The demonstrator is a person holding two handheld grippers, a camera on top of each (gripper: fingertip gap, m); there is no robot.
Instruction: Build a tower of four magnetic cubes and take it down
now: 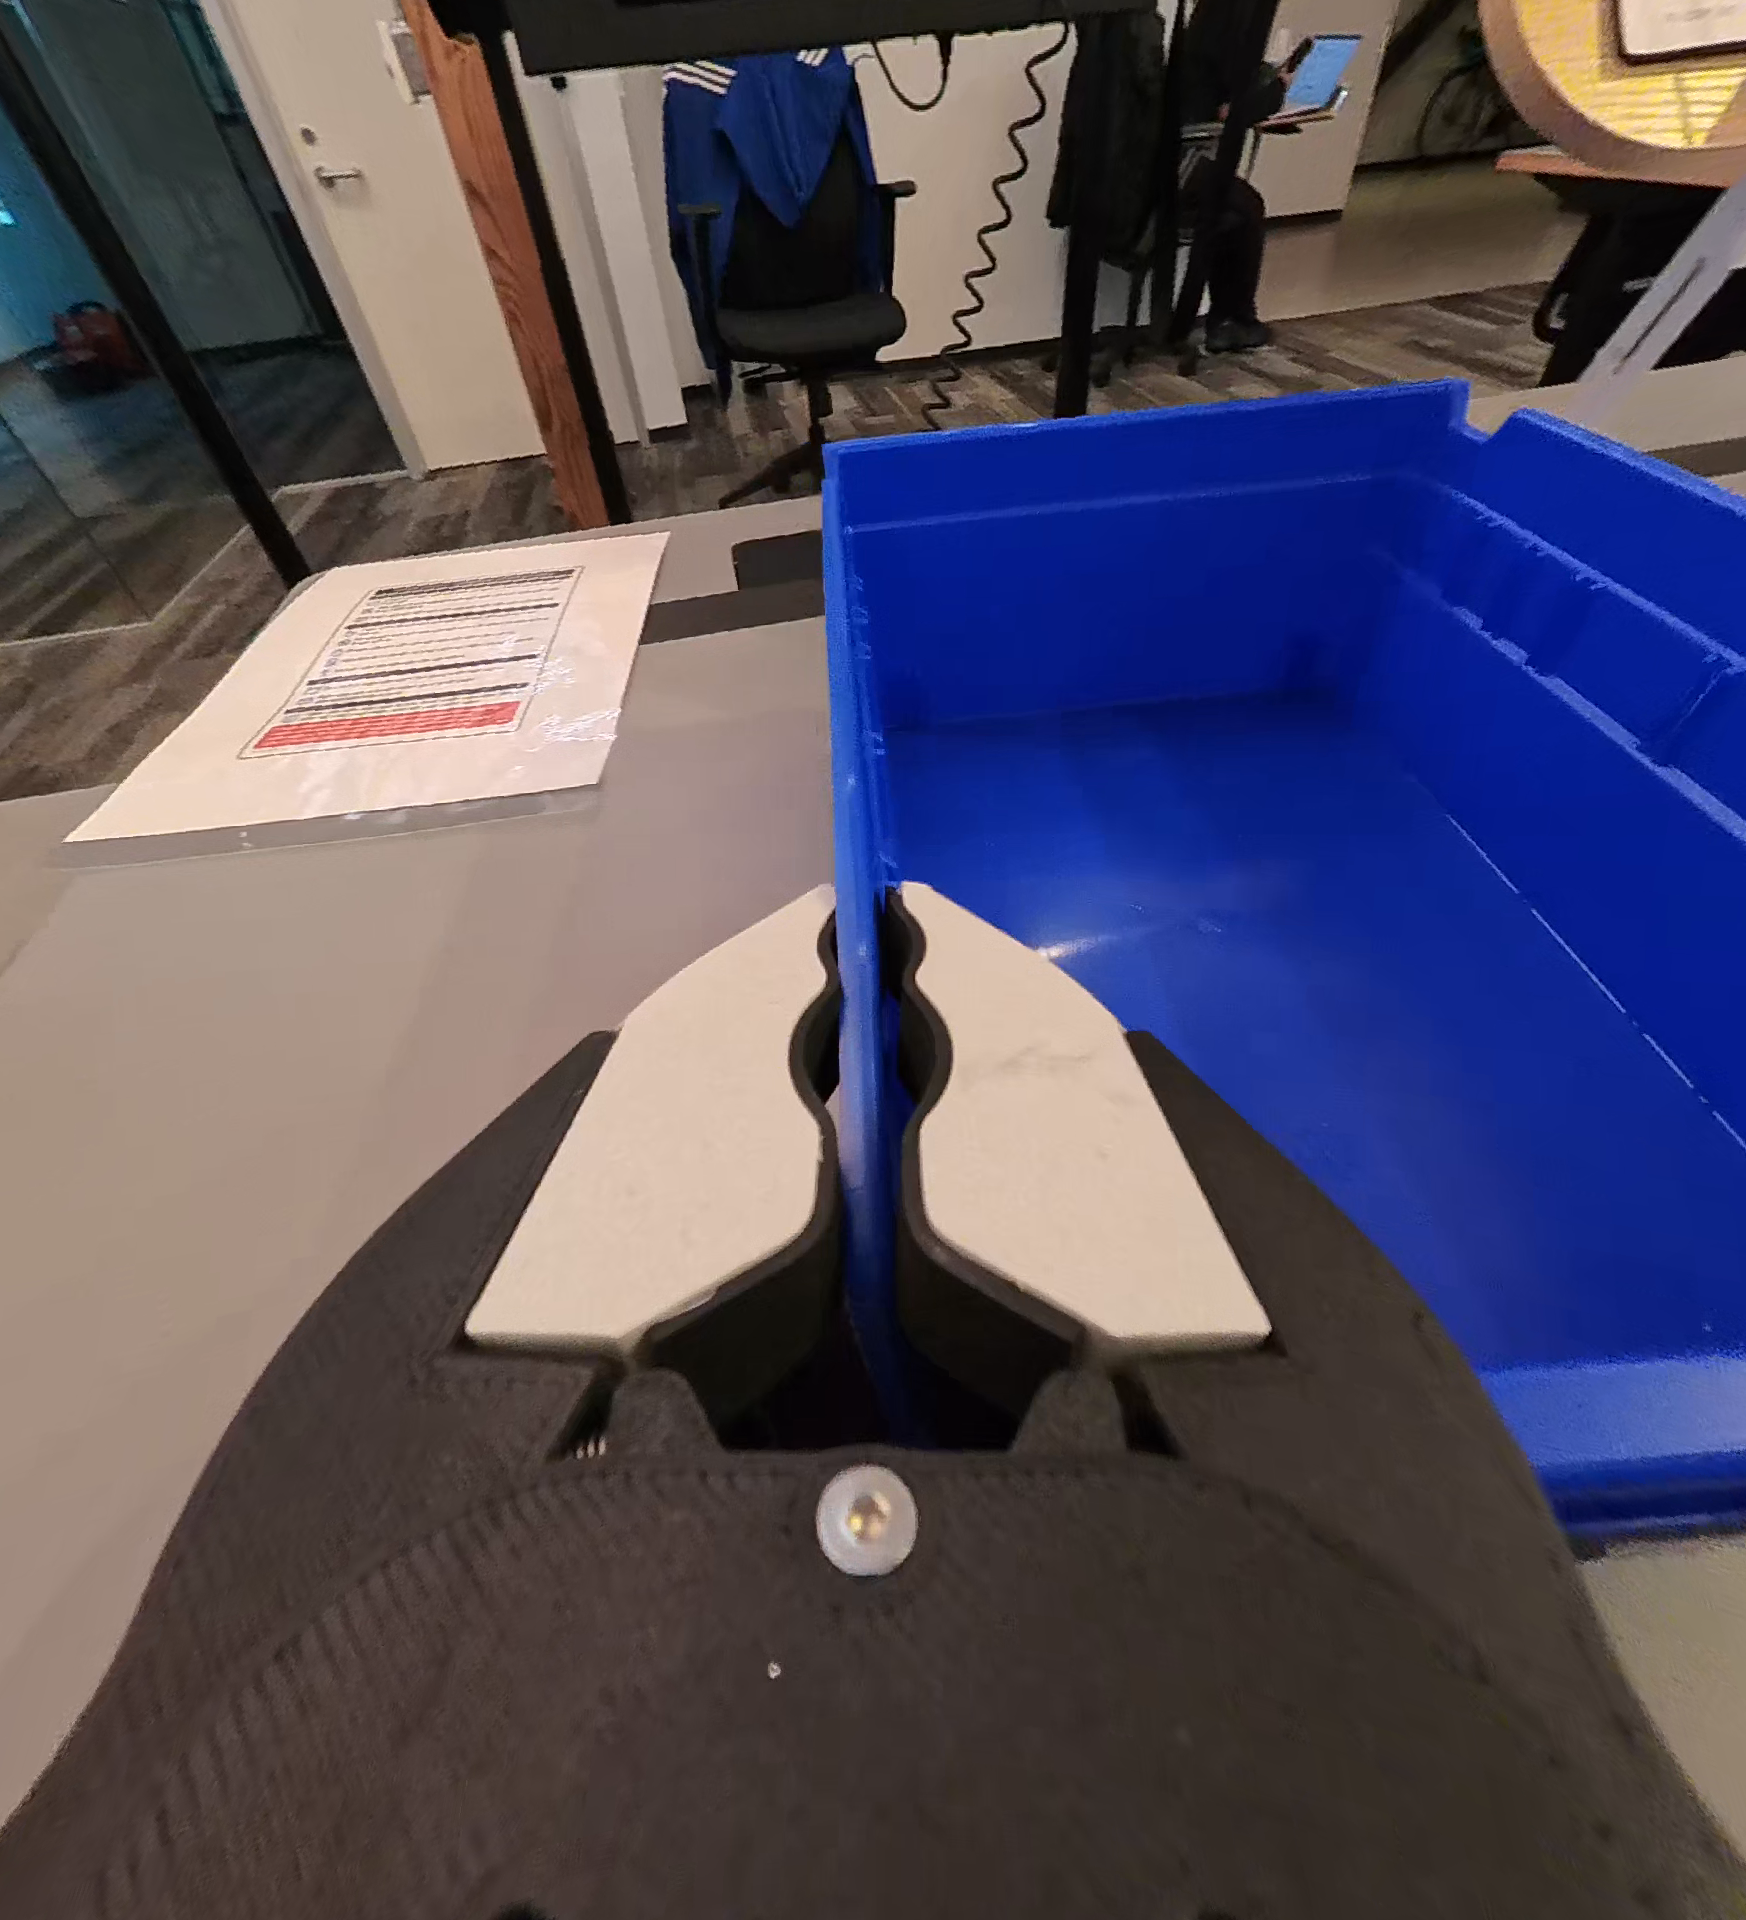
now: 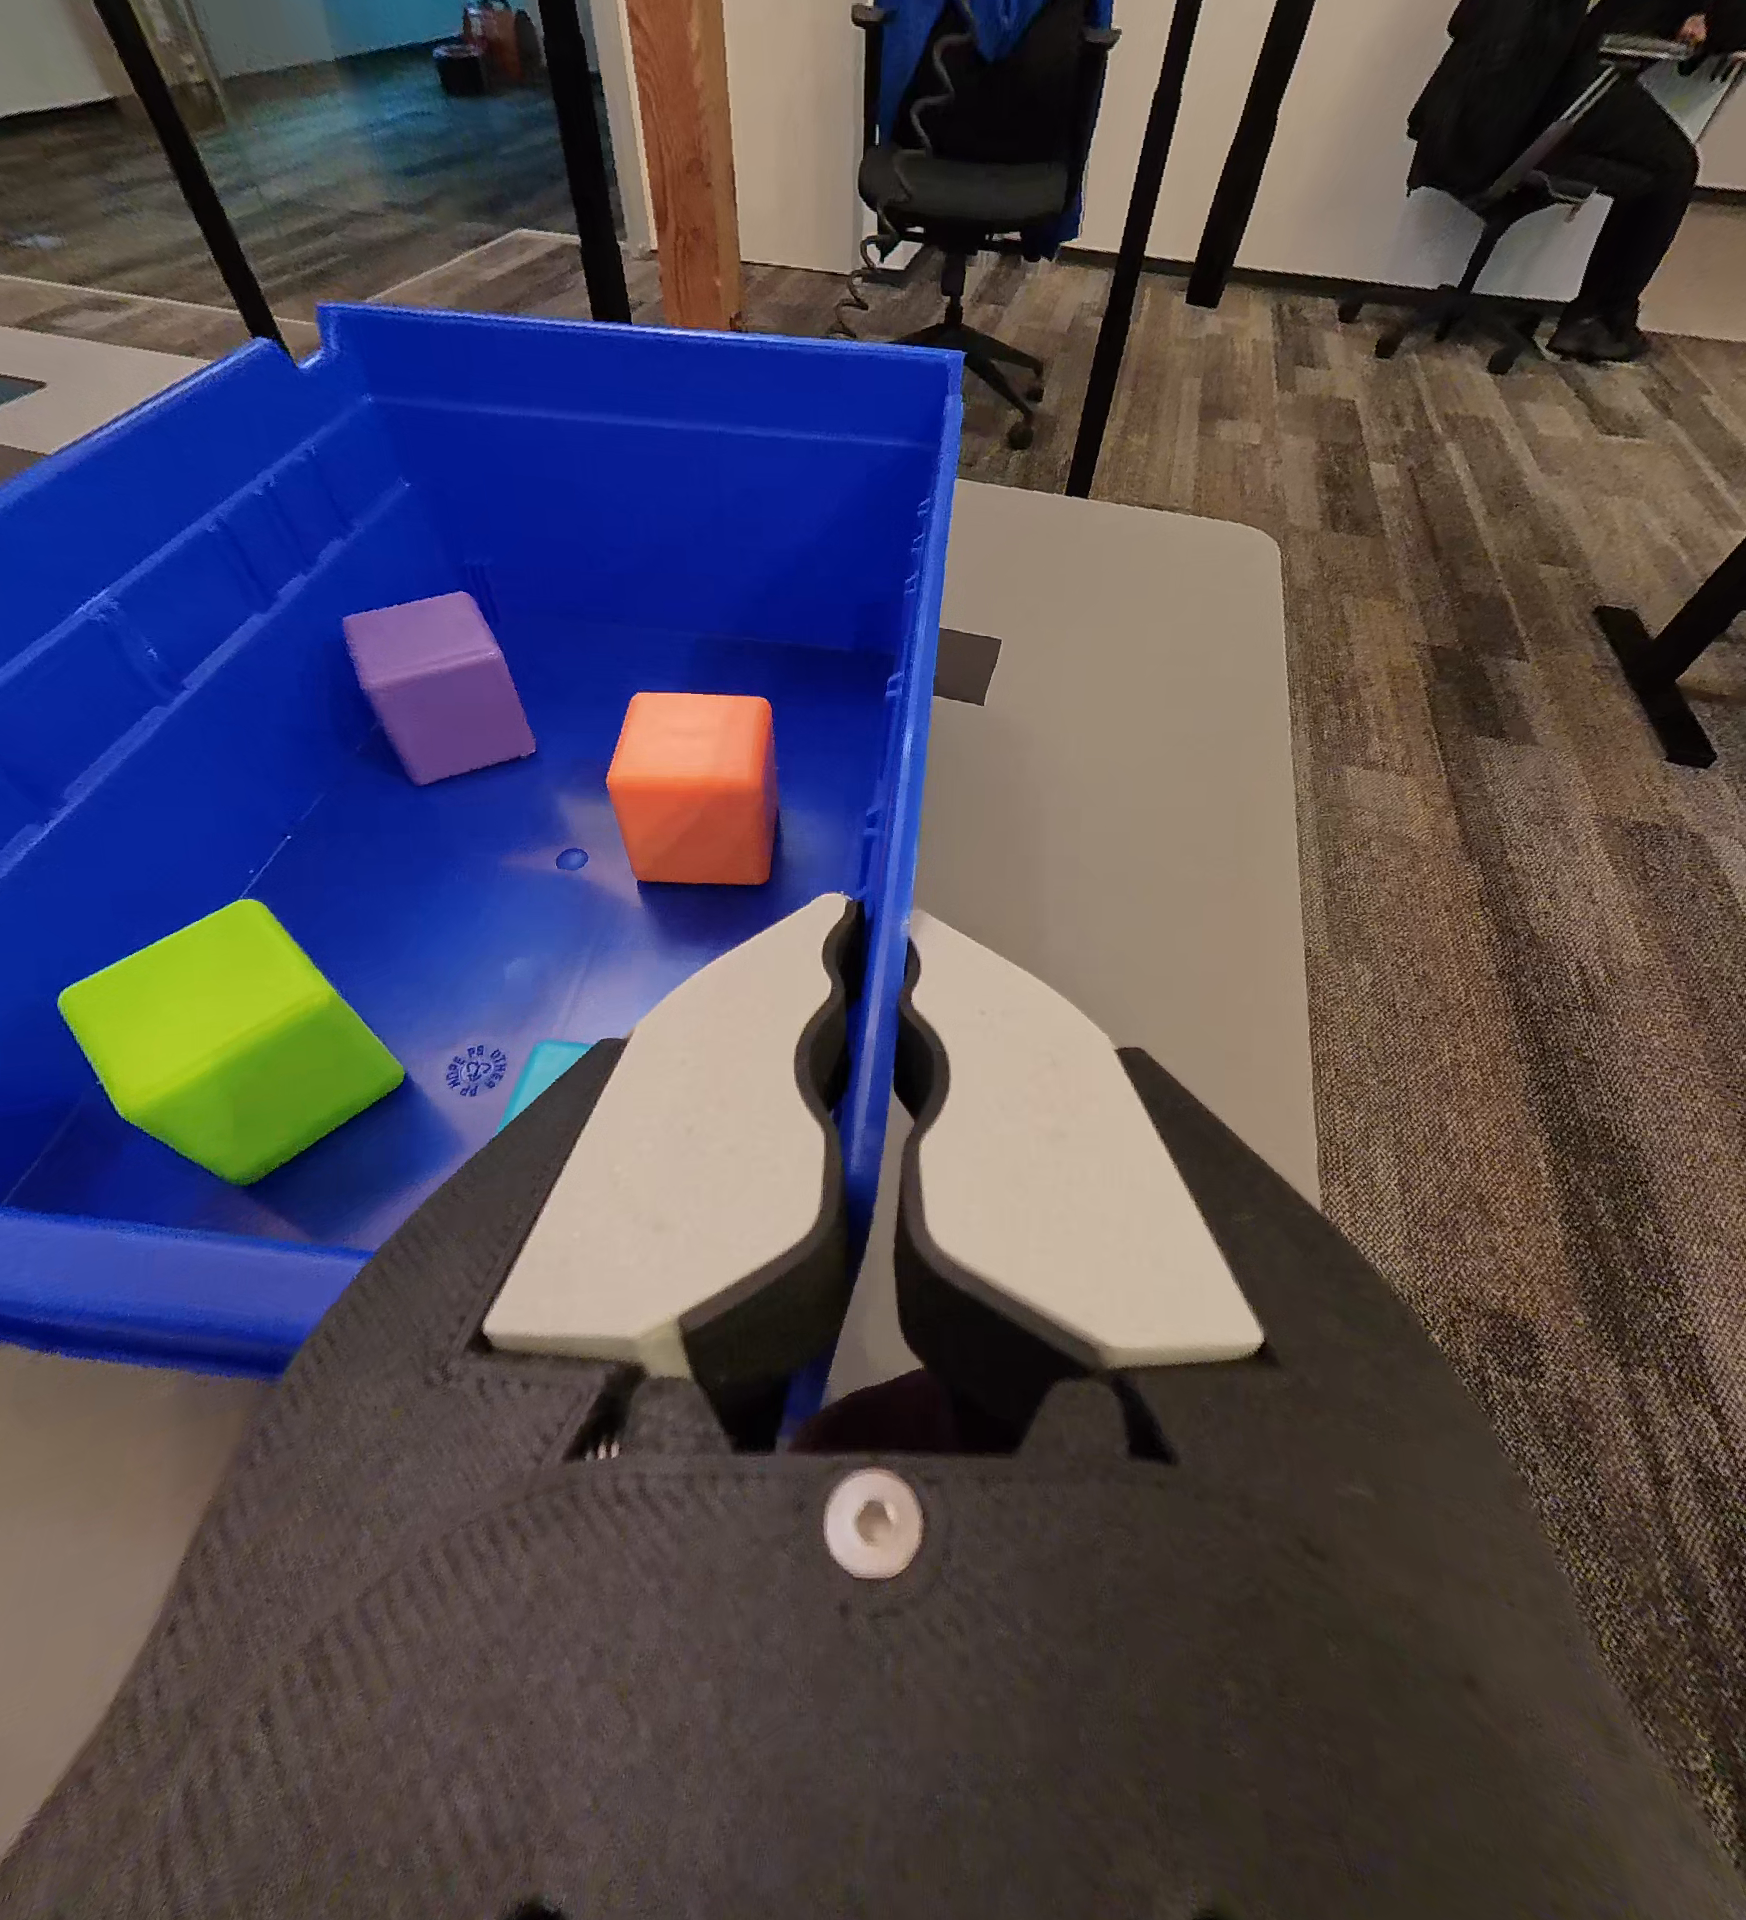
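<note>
- My left gripper [image 1: 864,904] is clamping its jaws nearly closed on the left side wall of the blue bin [image 1: 1108,582], one finger outside the wall and one inside, with the wall edge running up the middle of the left wrist view.
- My right gripper [image 2: 879,914] is doing the same on the bin's [image 2: 640,416] right side wall, the jaws pinching the thin blue edge at the centre of the right wrist view.
- Just left of my right jaws, a teal cube [image 2: 542,1075] is peeking out from behind the gripper body; only a corner of it is showing.
- The orange cube [image 2: 692,790] is sitting on the bin floor slightly above and left of my right jaws, near the right wall.
- The purple cube [image 2: 433,686] is resting farther back, left of the orange one and apart from it, turned at an angle.
- The green cube [image 2: 225,1039] is lying at the left of the frame, near the bin's front lip, also turned at an angle.
- All four cubes are lying loose and separate; none is stacked.
- In the left wrist view the part of the bin floor that is showing is holding no cubes.
- The bin is sitting on the grey bench [image 1: 329,1039], and a sheet of paper in a clear sleeve [image 1: 401,675] is lying on it at the upper left of that view.
- Beyond the bench, a black office chair [image 1: 807,281] with a blue jacket is standing at the top of the frame.
</note>
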